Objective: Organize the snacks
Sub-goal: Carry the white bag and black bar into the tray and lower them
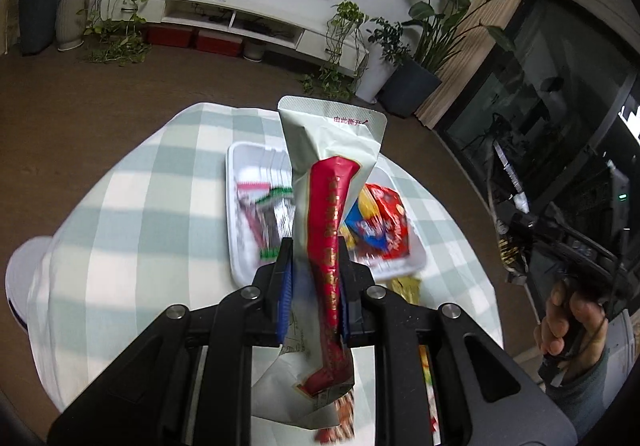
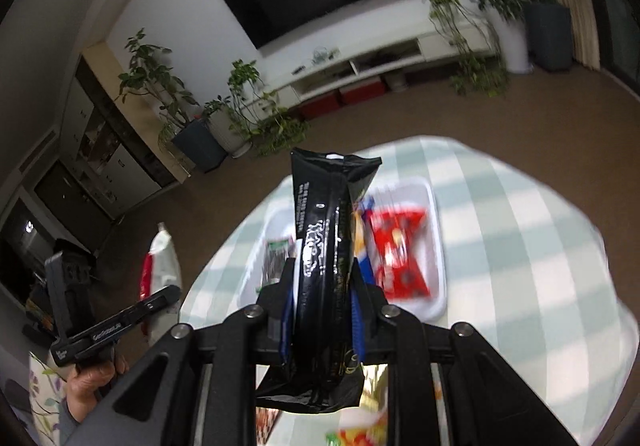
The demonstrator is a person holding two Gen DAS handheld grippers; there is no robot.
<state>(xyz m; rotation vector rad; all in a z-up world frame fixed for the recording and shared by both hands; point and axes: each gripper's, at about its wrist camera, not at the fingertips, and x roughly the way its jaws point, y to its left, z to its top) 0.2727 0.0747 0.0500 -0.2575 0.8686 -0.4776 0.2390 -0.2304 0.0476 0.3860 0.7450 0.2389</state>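
My left gripper [image 1: 314, 258] is shut on a tall white snack packet with a red band [image 1: 330, 181], held upright above the table. My right gripper [image 2: 322, 278] is shut on a black snack packet with white print [image 2: 326, 213], also upright. Below both lies a white tray [image 1: 236, 165] [image 2: 438, 246] holding a red packet [image 1: 390, 221] [image 2: 400, 250], a blue and yellow packet [image 1: 362, 224] and green-edged sachets [image 1: 268, 205] [image 2: 276, 262]. The other hand's gripper shows at the edge of each view [image 1: 560, 246] [image 2: 112, 326].
The round table wears a green and white checked cloth [image 1: 140, 205] [image 2: 520, 246]. More packets lie blurred near its front edge [image 1: 408, 286] [image 2: 360, 434]. A brown floor, potted plants [image 1: 416, 85], a low white TV bench [image 1: 240, 21] and a dark glass cabinet [image 1: 560, 125] surround it.
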